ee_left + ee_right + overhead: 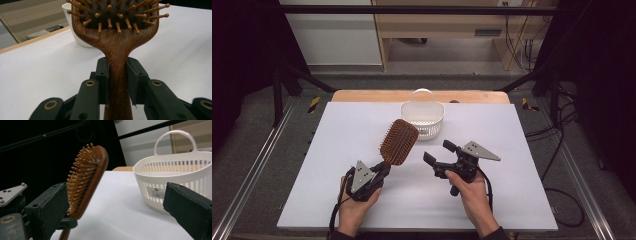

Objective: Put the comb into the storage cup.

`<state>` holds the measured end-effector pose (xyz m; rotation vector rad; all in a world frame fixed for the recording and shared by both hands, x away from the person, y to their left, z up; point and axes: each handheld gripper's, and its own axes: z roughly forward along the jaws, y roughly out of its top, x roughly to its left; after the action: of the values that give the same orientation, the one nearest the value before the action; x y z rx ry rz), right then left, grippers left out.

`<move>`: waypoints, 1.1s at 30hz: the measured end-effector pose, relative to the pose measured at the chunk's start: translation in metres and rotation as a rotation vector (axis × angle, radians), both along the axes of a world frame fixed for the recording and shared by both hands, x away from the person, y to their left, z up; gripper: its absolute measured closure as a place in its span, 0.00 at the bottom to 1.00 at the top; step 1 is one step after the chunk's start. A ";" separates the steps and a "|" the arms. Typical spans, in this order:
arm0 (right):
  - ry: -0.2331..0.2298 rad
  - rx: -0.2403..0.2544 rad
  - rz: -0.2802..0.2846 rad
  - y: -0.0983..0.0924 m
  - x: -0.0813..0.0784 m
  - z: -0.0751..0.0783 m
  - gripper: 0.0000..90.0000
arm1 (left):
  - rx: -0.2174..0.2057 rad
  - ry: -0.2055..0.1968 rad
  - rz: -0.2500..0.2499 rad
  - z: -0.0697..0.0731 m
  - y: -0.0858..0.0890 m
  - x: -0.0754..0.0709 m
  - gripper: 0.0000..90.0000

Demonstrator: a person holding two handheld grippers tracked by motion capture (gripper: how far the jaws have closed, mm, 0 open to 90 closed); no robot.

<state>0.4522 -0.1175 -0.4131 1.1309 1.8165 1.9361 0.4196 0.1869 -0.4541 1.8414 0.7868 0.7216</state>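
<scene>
A wooden paddle hairbrush [398, 142] with wooden bristle pins is held up above the white table. My left gripper [382, 170] is shut on its handle [117, 75], both pads pressing the narrow neck just below the head. The head tilts up and to the right, toward the basket. My right gripper [439, 153] hovers to the right of the brush, open, with nothing between its jaws. In the right gripper view the brush head [86, 182] stands side-on just beyond the left jaw, bristles facing left.
A white slotted plastic basket [422, 116] with a raised handle stands at the table's far middle edge [172, 177]. The white tabletop [337, 150] ends in a wooden strip at the back. Dark frame posts flank both sides.
</scene>
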 end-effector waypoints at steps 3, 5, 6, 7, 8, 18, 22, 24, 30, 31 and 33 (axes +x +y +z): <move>0.009 0.013 0.016 0.005 0.000 0.000 0.07 | 0.001 -0.005 -0.004 0.001 -0.002 -0.001 0.80; 0.021 0.034 0.026 0.007 0.001 -0.001 0.07 | -0.001 -0.005 -0.010 0.001 -0.002 -0.002 0.80; 0.030 0.040 0.031 0.009 0.002 -0.002 0.07 | 0.000 -0.007 -0.011 0.001 -0.002 -0.003 0.80; 0.033 0.047 0.034 0.011 0.003 -0.003 0.07 | -0.002 -0.008 -0.013 0.001 -0.002 -0.003 0.80; 0.039 0.051 0.038 0.014 0.004 -0.003 0.07 | -0.001 -0.009 -0.015 0.001 -0.002 -0.004 0.80; 0.059 0.047 0.059 0.036 0.009 0.001 0.10 | -0.007 -0.023 -0.046 0.003 -0.005 -0.006 0.80; 0.072 0.081 0.095 0.045 0.011 0.004 0.16 | -0.013 -0.029 -0.049 0.004 -0.006 -0.008 0.80; 0.075 0.093 0.106 0.049 0.013 0.007 0.19 | -0.005 -0.038 -0.056 0.005 -0.008 -0.009 0.80; 0.093 0.118 0.125 0.055 0.017 0.014 0.26 | -0.008 -0.048 -0.059 0.007 -0.007 -0.012 0.80; 0.094 0.116 0.127 0.056 0.017 0.015 0.27 | -0.008 -0.050 -0.060 0.007 -0.007 -0.012 0.80; 0.089 0.123 0.129 0.056 0.020 0.019 0.30 | -0.013 -0.052 -0.061 0.007 -0.007 -0.012 0.80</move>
<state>0.4719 -0.0616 -0.3941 1.1820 1.8809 2.1279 0.4078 0.1798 -0.4469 1.8204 0.6974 0.7209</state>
